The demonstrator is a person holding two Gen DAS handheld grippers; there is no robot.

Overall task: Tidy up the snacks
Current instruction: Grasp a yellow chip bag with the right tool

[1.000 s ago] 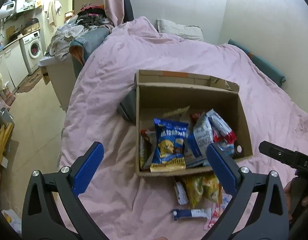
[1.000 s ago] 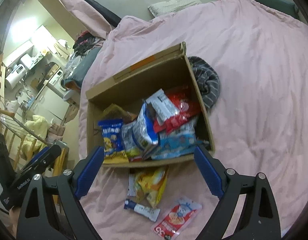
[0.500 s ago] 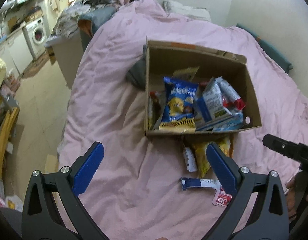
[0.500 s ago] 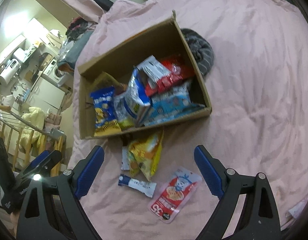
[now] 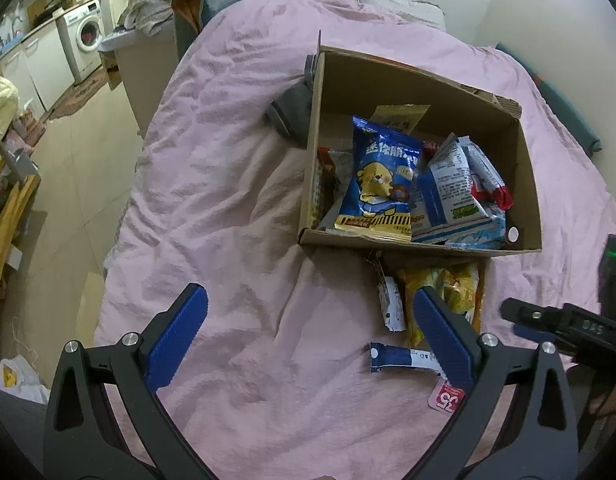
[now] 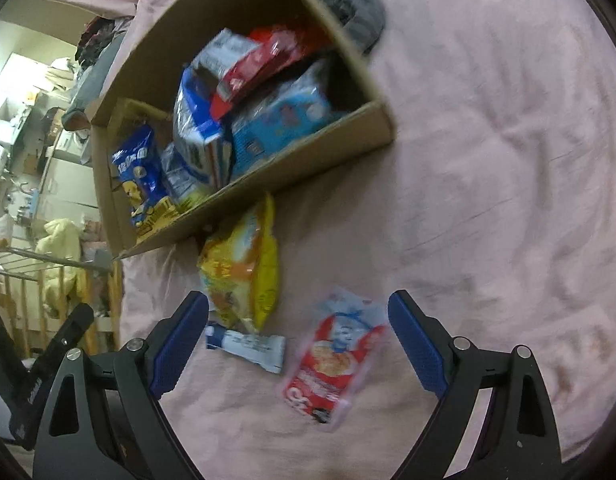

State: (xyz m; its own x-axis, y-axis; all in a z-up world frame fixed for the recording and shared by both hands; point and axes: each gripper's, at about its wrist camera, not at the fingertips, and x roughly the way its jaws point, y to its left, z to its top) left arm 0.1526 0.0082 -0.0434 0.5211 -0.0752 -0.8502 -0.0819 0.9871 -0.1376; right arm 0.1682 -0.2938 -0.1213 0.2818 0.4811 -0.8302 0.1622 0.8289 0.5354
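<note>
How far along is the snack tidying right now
Most packets already sit in the cardboard box. Nothing is in hand: left gripper and right gripper are open and empty. Left on the bedspread: yellow bag, blue-white bar, red-white pouch, small white packet.

— What can we read here?
— On the blue snack bag (image 5: 381, 184) standing in the cardboard box (image 5: 419, 246) we see large white Chinese characters, roughly "迷你朋"; the rest blurs.
— Any numbers?
— We read "35" on the corner of the red and white packet (image 5: 447, 397) lying on the pink bedcover (image 5: 228, 184). Everything else stays illegible to us.
</note>
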